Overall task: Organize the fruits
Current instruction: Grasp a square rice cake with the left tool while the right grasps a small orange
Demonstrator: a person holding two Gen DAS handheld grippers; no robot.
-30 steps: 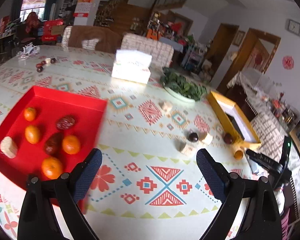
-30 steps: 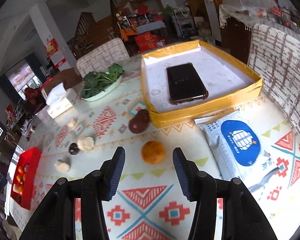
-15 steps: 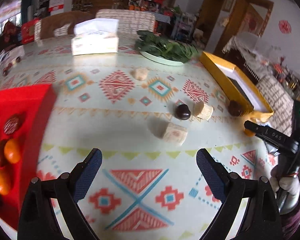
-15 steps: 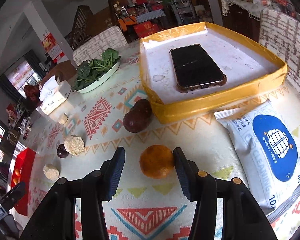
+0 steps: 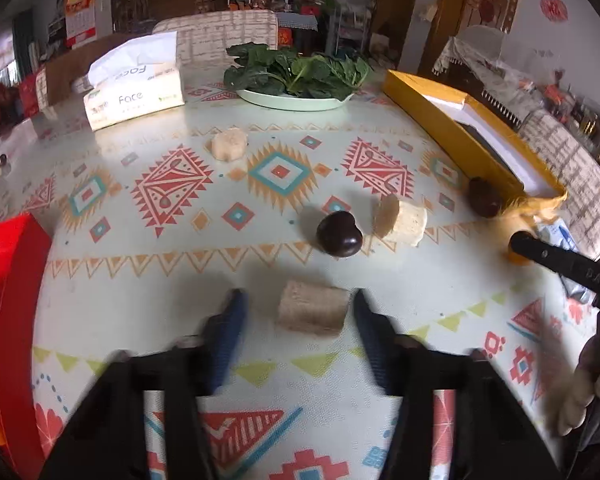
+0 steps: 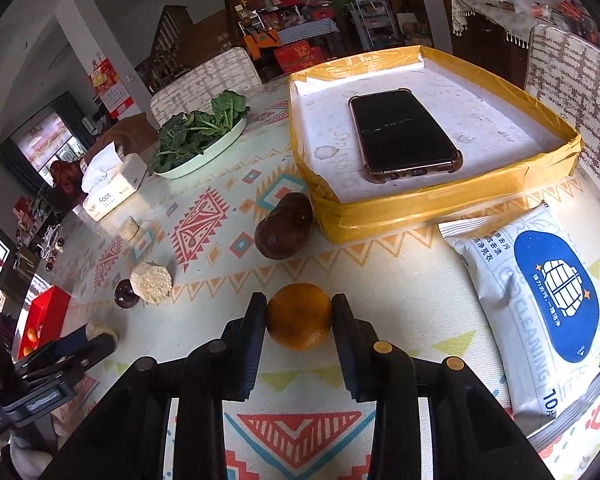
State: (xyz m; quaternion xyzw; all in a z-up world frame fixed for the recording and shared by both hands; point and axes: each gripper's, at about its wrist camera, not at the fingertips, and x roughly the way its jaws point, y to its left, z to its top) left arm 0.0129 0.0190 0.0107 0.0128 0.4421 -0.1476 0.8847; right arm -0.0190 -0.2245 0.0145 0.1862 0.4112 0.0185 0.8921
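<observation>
Right wrist view: right gripper [image 6: 299, 318] jaws clamped on an orange [image 6: 299, 316], both pads touching its sides, fruit resting on the patterned tabletop [image 6: 400, 276] just short of a dark fruit [image 6: 284, 226] beside the yellow box [image 6: 432, 204]. Left wrist view: left gripper [image 5: 298, 312] jaws spread wide either side of a pale cut chunk [image 5: 313, 309], not touching it. Red tray [image 5: 18, 280] far left.

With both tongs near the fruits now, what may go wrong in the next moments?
1. The right tongs touch the round orange only at its two sides; it may slip or roll when lifted.
2. The left tongs stand open around the pale fruit piece; closing off-centre may push it toward the dark fruit.
</observation>
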